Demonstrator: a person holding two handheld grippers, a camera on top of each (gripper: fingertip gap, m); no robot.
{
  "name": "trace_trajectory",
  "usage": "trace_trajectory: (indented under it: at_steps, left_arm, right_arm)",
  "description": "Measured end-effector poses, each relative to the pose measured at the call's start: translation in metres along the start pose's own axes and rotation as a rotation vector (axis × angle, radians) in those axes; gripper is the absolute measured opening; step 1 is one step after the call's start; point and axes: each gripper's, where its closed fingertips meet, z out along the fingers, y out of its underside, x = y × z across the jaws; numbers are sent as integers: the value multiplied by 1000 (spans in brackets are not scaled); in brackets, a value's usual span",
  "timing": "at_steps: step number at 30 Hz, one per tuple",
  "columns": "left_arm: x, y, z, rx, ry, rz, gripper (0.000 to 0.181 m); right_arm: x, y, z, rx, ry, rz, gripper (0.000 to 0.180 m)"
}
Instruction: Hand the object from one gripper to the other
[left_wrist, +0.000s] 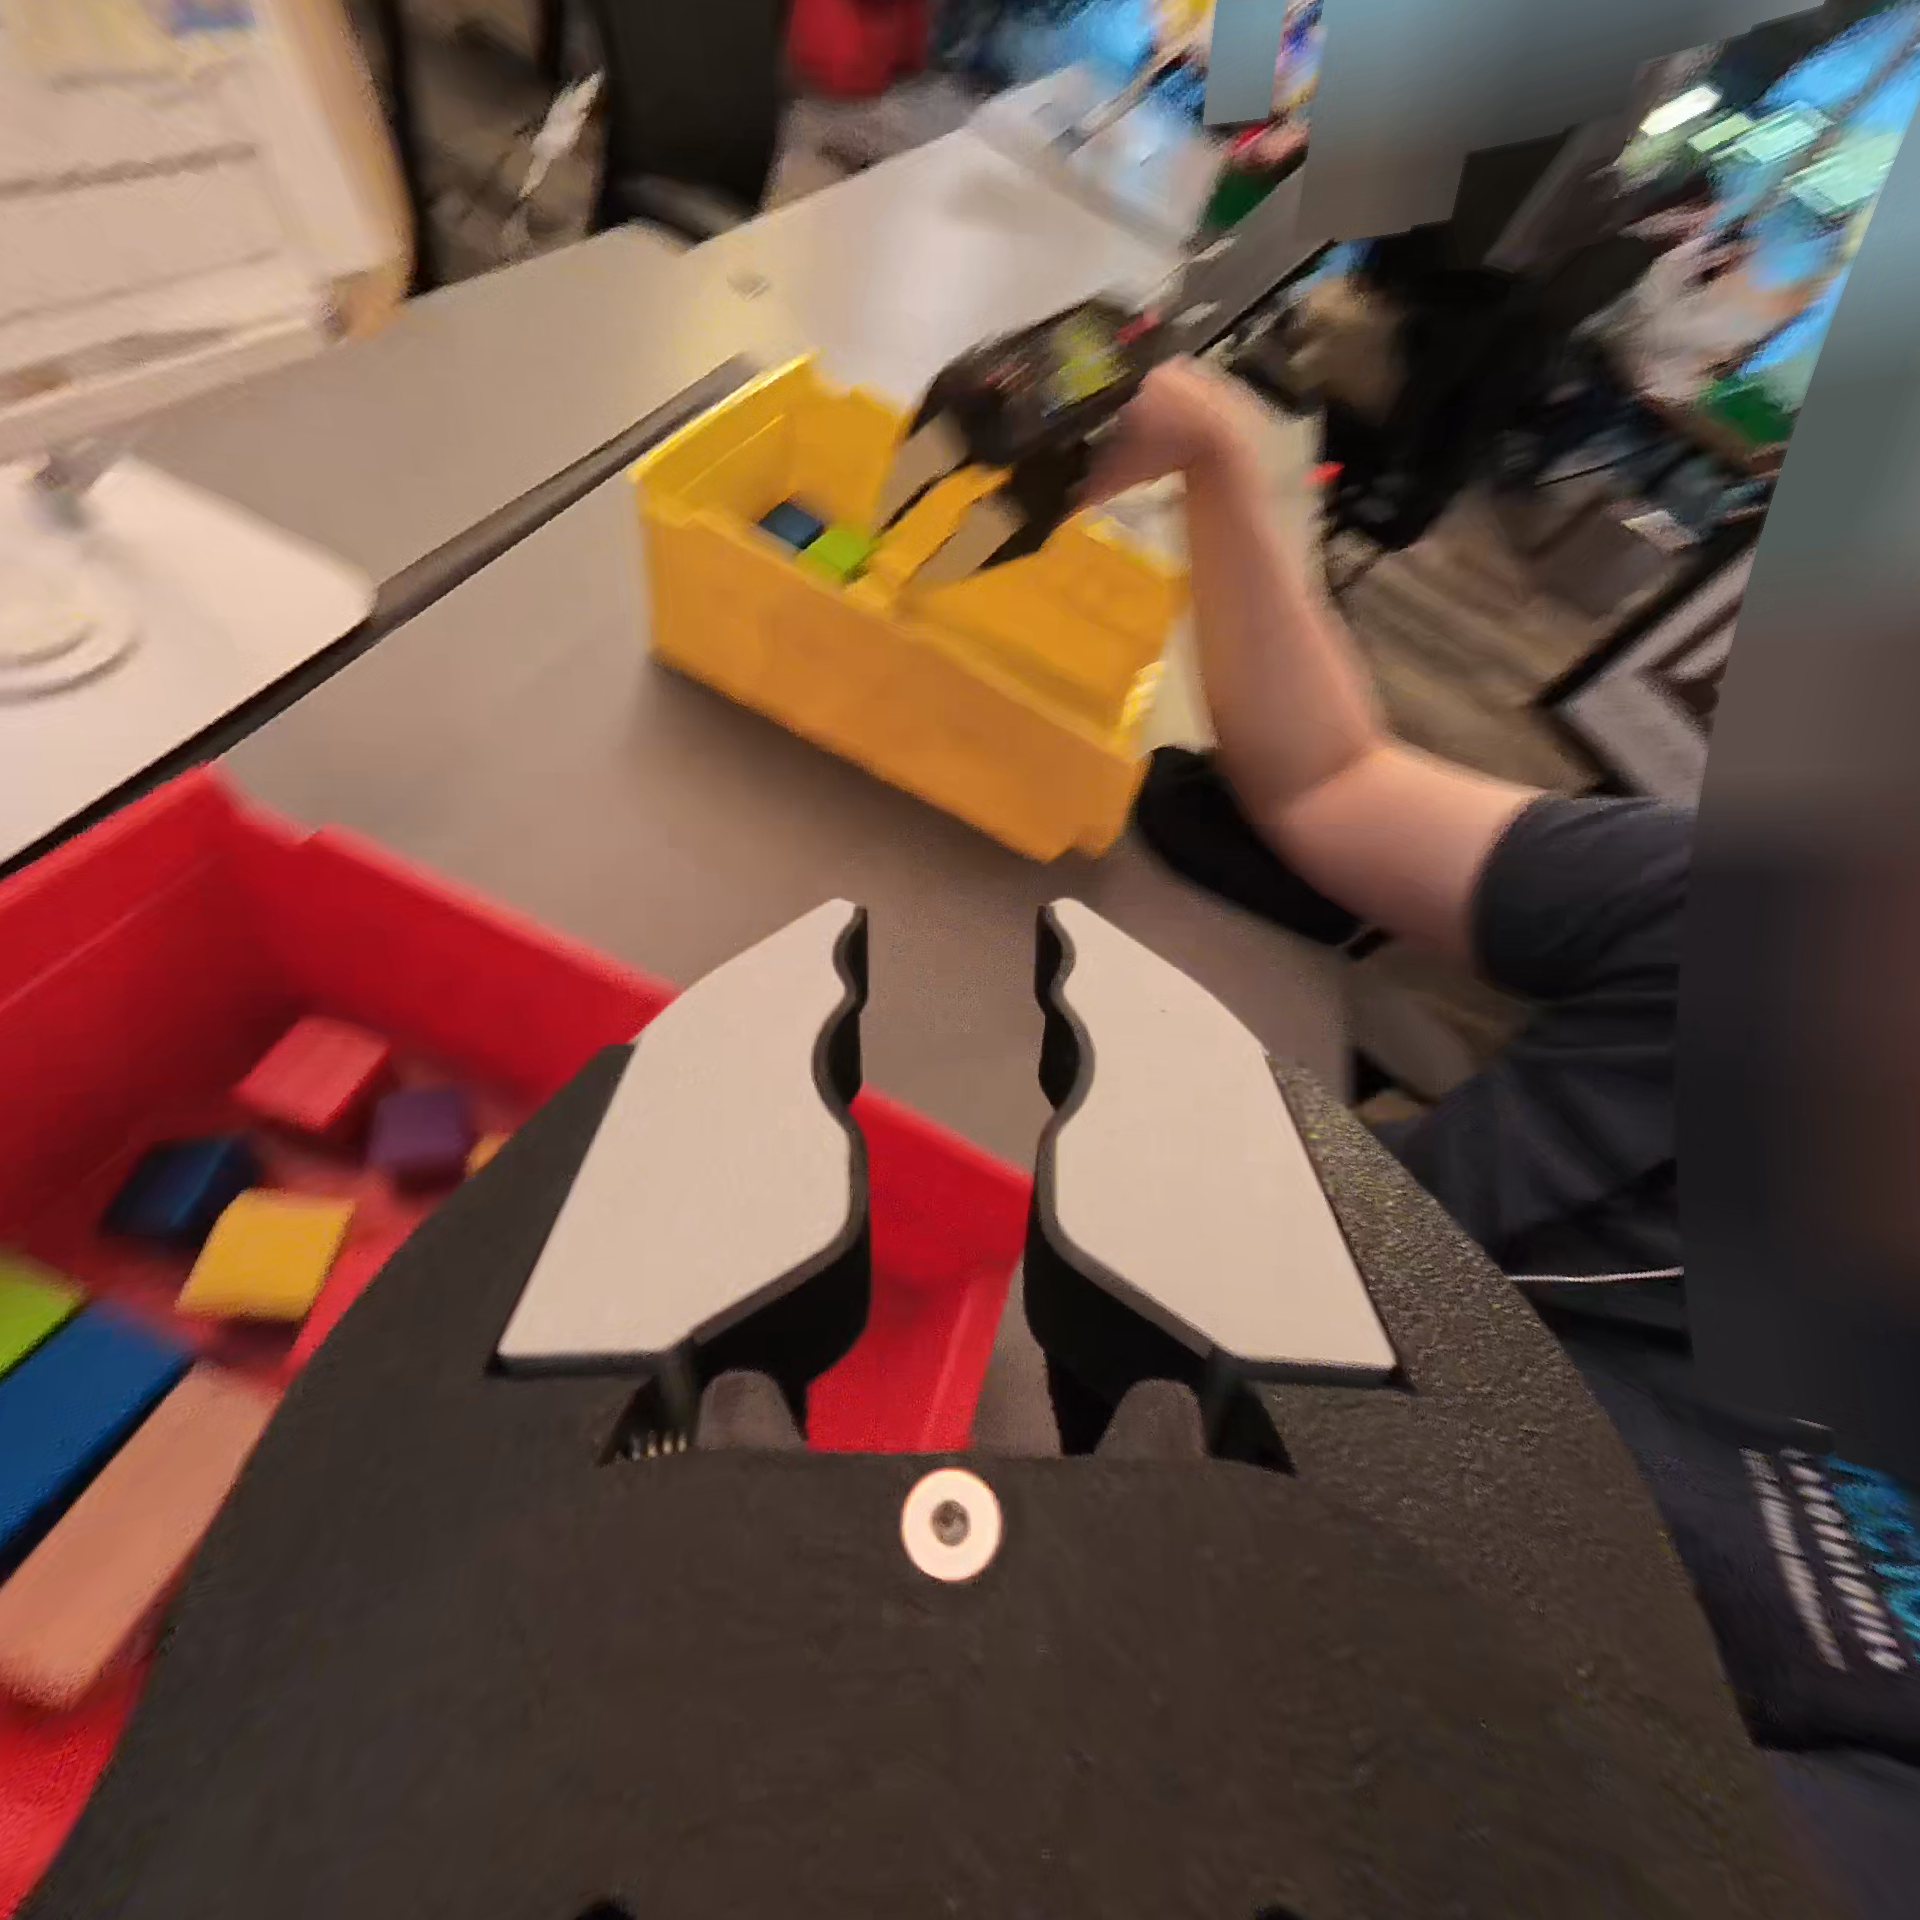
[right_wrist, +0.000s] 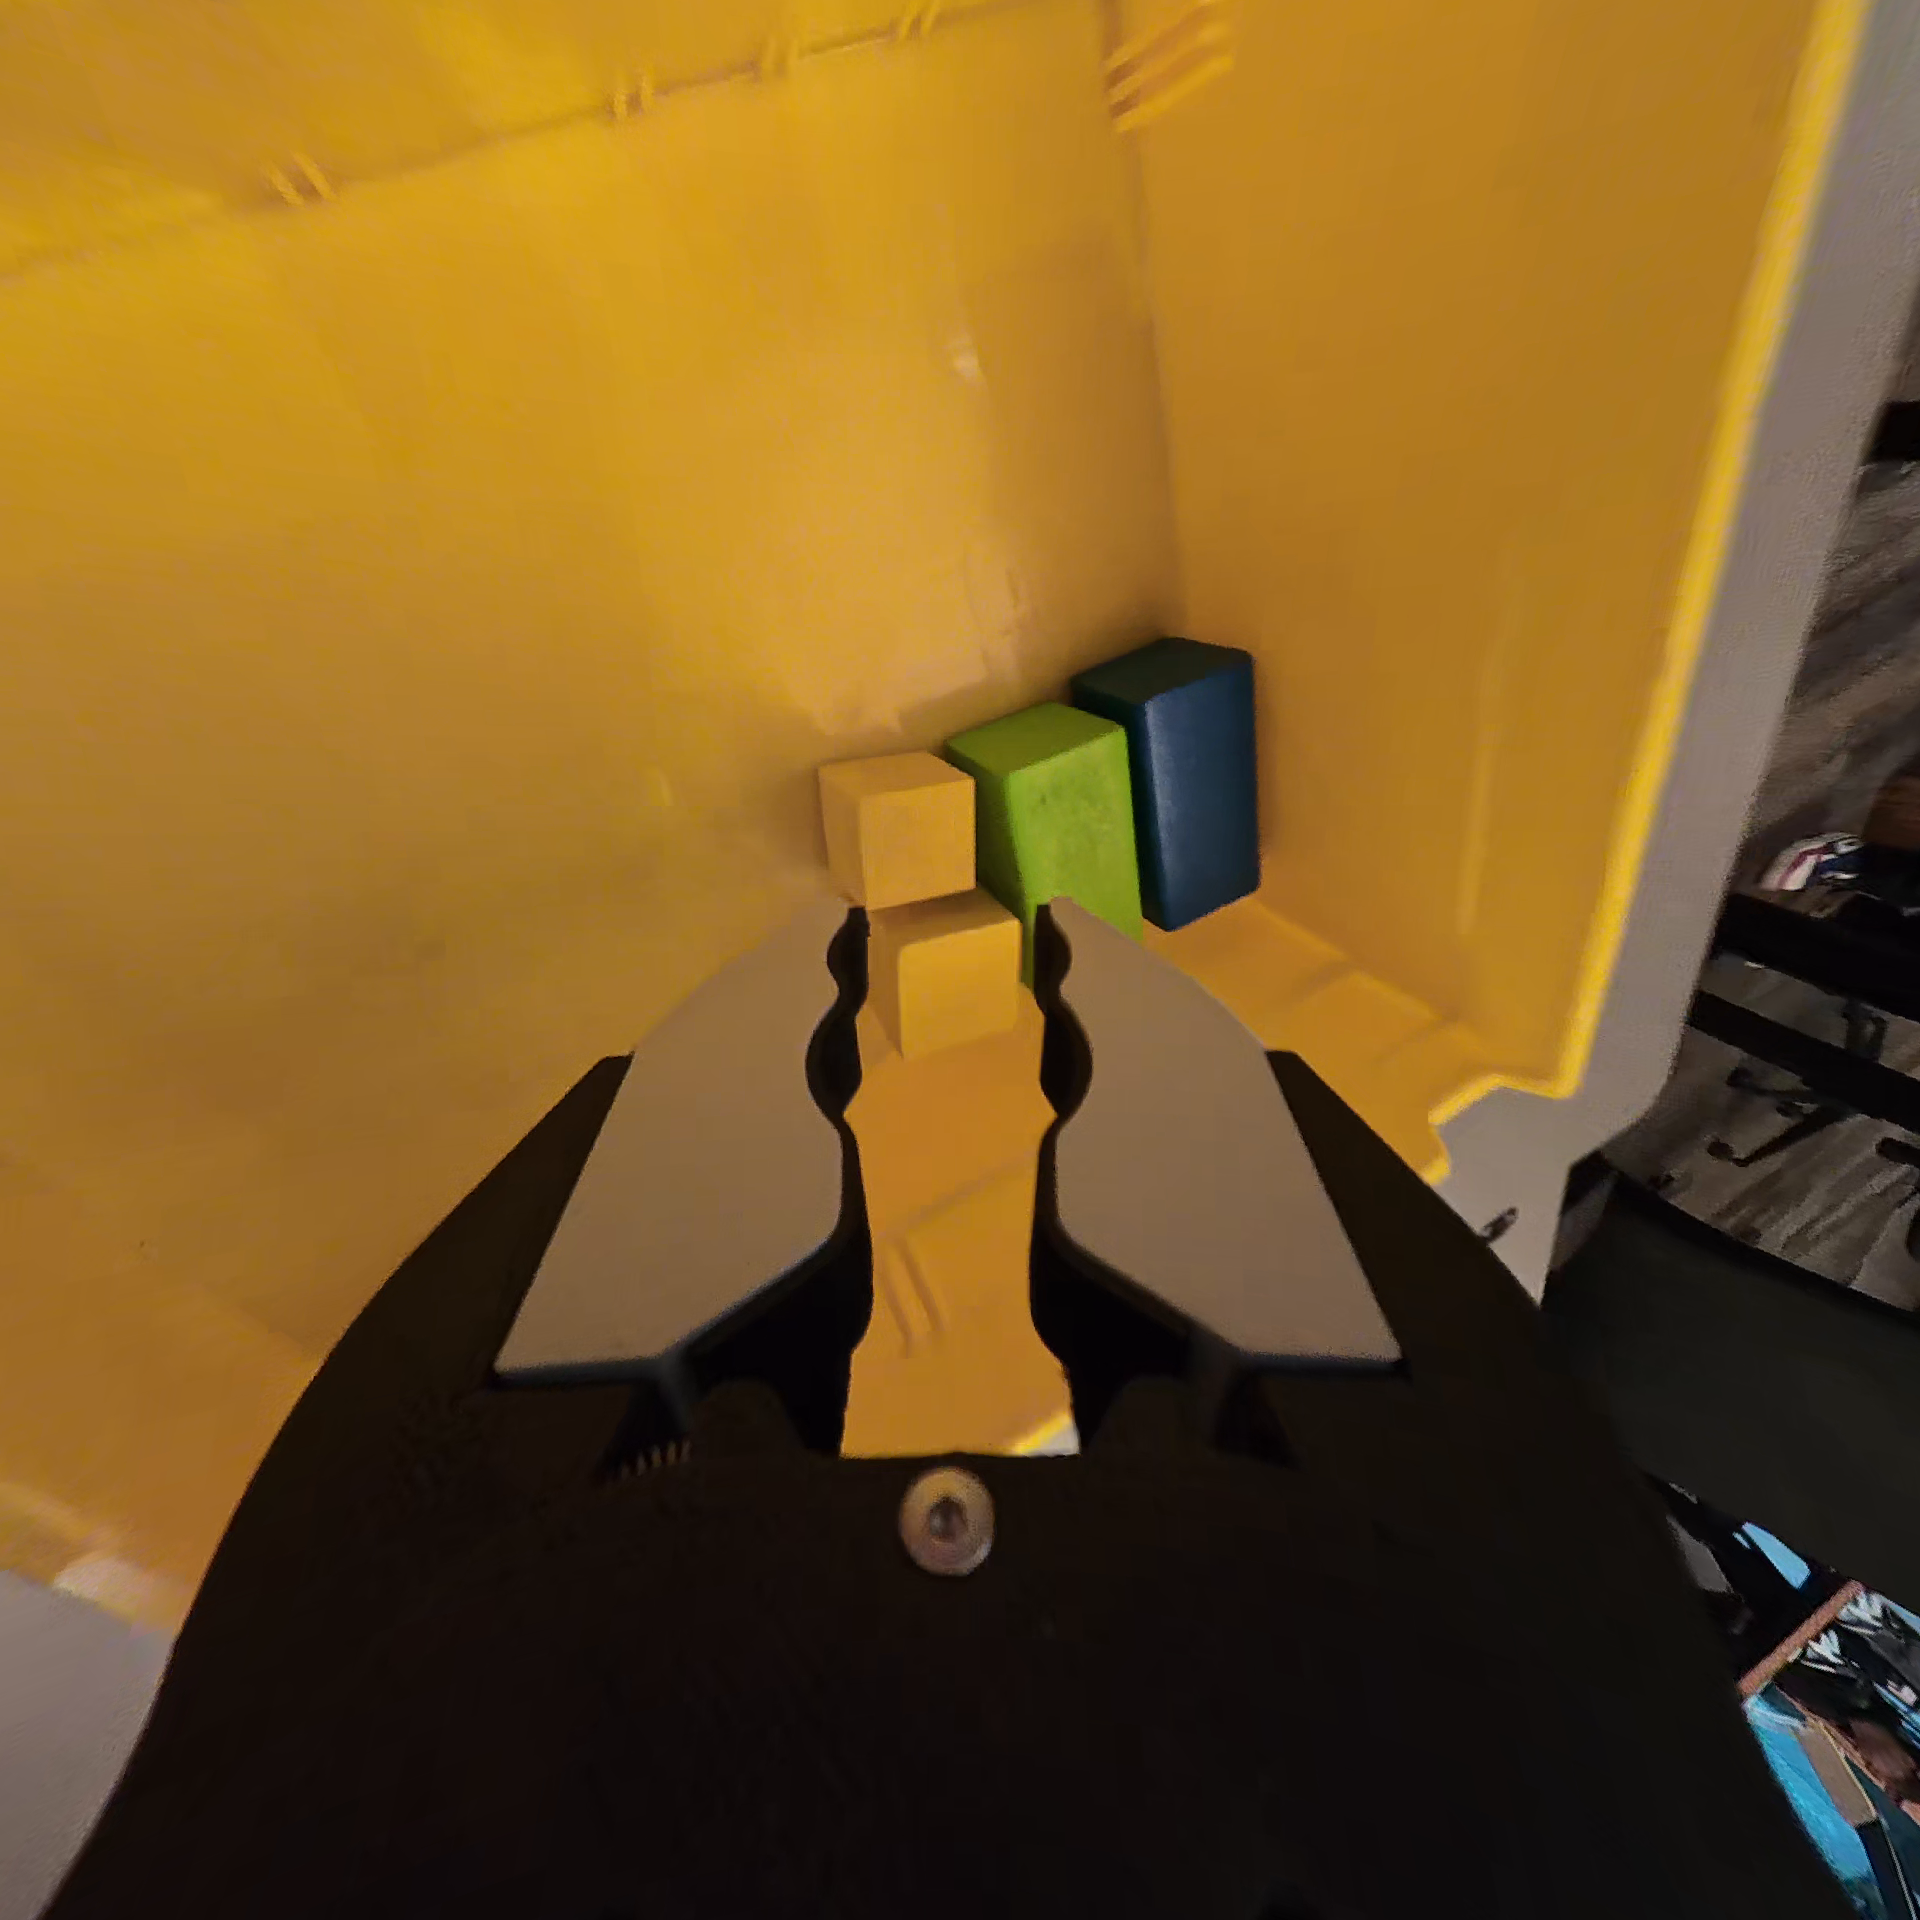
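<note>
My right gripper (right_wrist: 951, 920) is open inside a yellow bin (right_wrist: 520, 520). A small yellow cube (right_wrist: 956, 987) lies on the bin floor between its fingertips, with a slight gap on the left side. Behind it are a second yellow cube (right_wrist: 899, 826), a green block (right_wrist: 1055, 821) and a dark blue block (right_wrist: 1195, 779) in the bin's corner. My left gripper (left_wrist: 951, 920) is open and empty above the near edge of a red bin (left_wrist: 208, 914). The left wrist view shows the right gripper (left_wrist: 935, 530) reaching down into the yellow bin (left_wrist: 914, 686).
The red bin holds several blocks: red (left_wrist: 312, 1070), purple (left_wrist: 421, 1132), yellow (left_wrist: 265, 1252), blue (left_wrist: 73, 1392) and a long wooden one (left_wrist: 104, 1538). Both bins stand on a grey table (left_wrist: 623, 790). A person's arm (left_wrist: 1299, 707) reaches in from the right. A white monitor base (left_wrist: 156, 613) stands at left.
</note>
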Motion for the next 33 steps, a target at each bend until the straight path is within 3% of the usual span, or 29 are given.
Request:
trace_trajectory:
  at_steps: [5, 9, 12, 15, 21, 33]
  left_arm:
    - [-78, 46, -7, -229, -375, -70, 31]
    - [-116, 77, -3, -395, -504, -32, 31]
    - [-145, 105, -3, -570, -615, 84, 41]
    - [-159, 133, 3, -704, -622, 88, 46]
    - [-171, 143, 18, -711, -590, 70, 57]
    - [-179, 160, 23, -795, -604, 56, 47]
  right_arm:
    - [7, -10, -31, 89, 82, -5, 32]
    - [7, -9, -39, 85, 108, -12, 32]
    - [6, -10, -40, 92, 104, -13, 32]
    - [5, -9, -37, 84, 98, -15, 32]
    - [4, -9, -34, 78, 86, -16, 32]
    - [2, -9, -30, 69, 65, -21, 32]
